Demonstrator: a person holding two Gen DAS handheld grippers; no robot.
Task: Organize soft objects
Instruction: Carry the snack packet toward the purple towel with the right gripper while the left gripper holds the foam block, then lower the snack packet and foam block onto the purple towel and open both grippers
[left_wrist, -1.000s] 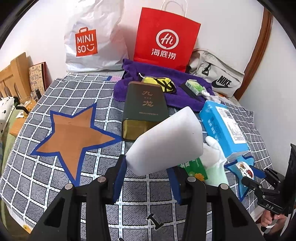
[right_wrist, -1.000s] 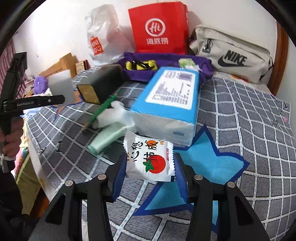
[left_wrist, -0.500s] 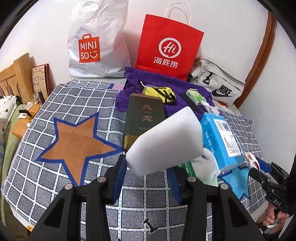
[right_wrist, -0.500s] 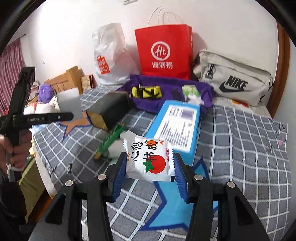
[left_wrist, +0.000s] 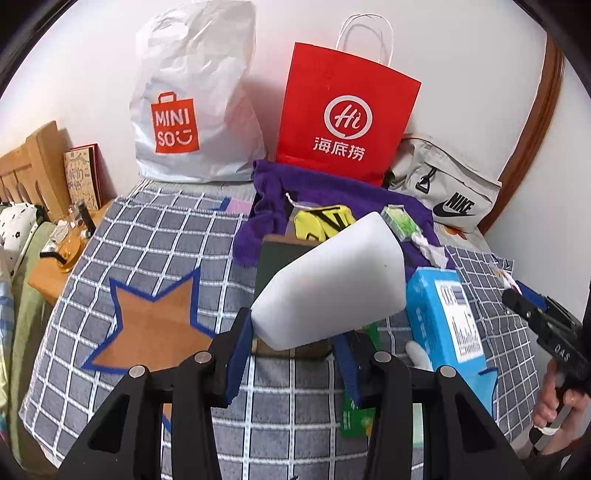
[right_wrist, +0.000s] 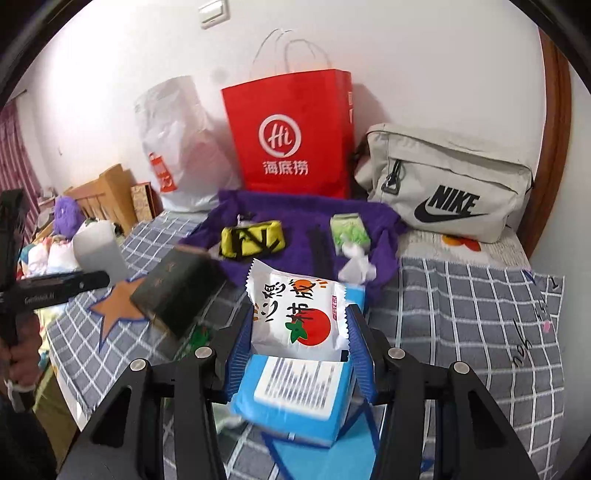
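My left gripper is shut on a white foam block and holds it above the checked cloth, in front of a dark green box. My right gripper is shut on a white snack packet with a red tomato print, held above the blue tissue pack. The foam block also shows at the left of the right wrist view. The tissue pack also shows in the left wrist view. An orange star patch lies on the cloth at left. A blue star patch lies under the tissue pack.
At the back stand a white Miniso bag, a red paper bag and a grey Nike bag. A purple towel holds a yellow pouch and a green packet. A wooden headboard is at left.
Both grippers have risen and pulled back from the cloth with their objects. The snack packet now hangs over the tissue pack rather than over the blue star.
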